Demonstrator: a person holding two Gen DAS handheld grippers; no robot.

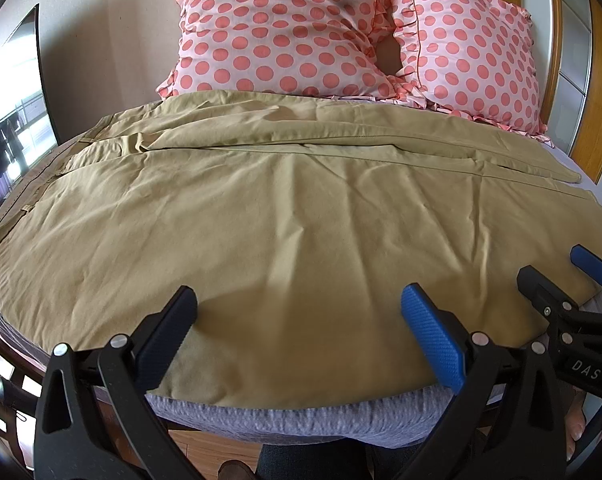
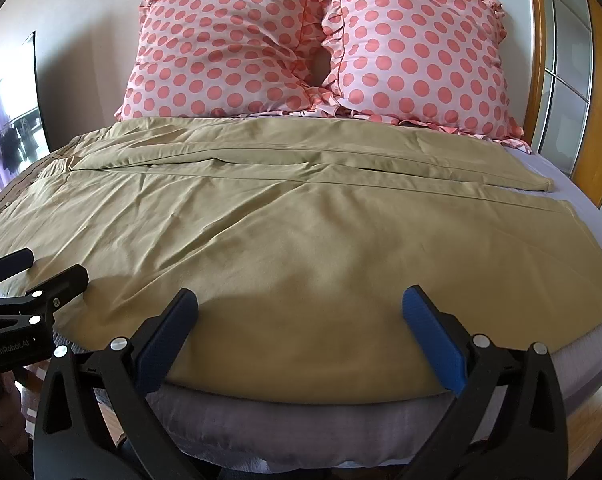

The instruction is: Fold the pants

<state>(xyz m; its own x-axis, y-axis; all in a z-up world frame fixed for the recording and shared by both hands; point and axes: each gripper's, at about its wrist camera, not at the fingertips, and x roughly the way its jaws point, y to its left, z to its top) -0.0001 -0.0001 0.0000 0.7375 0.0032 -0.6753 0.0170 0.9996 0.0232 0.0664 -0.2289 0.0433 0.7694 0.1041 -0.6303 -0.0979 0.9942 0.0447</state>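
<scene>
**Q:** On the bed, how far along is this fold? Can't tell from the pics tbh.

**A:** Early, imo. The khaki pants are spread flat across the bed, waistband off to the left, leg ends to the right, near side running along the mattress edge right in front of both cams. Looks like one leg is already laid over the other lengthwise, w/ the lower hem sticking out at the far right, but could also just be how they were laid out, so I won't swear to it. Fabric's still pretty wrinkly.

**Q:** And the grippers? Holding anything?

**A:** Nope. Left gripper has its jaws spread wide, hovering over the near edge of the cloth, nothing pinched. Right gripper same deal: wide apart, empty, a bit further right along that edge. Both sit just beside each other; you can see each one in the other's view.

**Q:** So what's left?

**A:** Basically the crosswise folds, my guess: hems over toward the waistband, maybe once more after that. Polka-dot pillows sit just behind the pants, so not much room back there.
</scene>
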